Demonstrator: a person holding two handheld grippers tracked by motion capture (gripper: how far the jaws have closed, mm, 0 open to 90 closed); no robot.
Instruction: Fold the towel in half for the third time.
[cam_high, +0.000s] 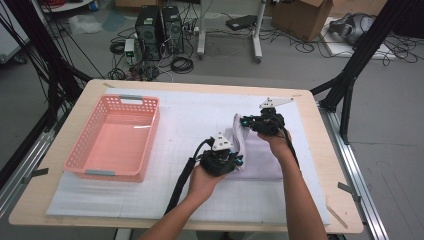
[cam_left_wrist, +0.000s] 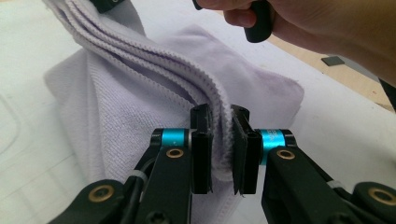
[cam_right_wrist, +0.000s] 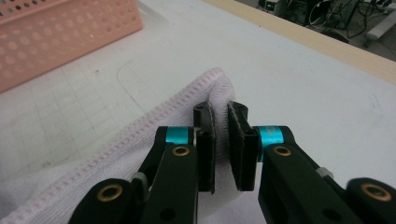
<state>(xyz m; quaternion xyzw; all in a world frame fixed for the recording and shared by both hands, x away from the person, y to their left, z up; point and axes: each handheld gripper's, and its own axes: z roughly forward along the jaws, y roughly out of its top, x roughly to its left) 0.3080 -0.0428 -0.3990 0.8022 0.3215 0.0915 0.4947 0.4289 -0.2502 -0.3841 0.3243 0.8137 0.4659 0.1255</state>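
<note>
Left gripper (cam_left_wrist: 219, 140): jaws closed on the stacked hemmed edges of a lilac towel (cam_left_wrist: 140, 93), pinched between the pads. The edges rise toward the upper left; the rest of the towel lies on the white desk (cam_left_wrist: 336, 121). A hand (cam_left_wrist: 317, 23) grips a black handle at upper right.

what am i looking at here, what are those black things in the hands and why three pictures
A person sits at a table holding a tool in each hand: a two-jaw clamp with a camera on it. The high view looks down from above. The other two pictures come from the cameras on the tools, looking along their black jaws. The left hand-held gripper and the right hand-held gripper each pinch the folded edge of a lilac towel, lifting that edge up. A pink basket sits to the left.
</note>
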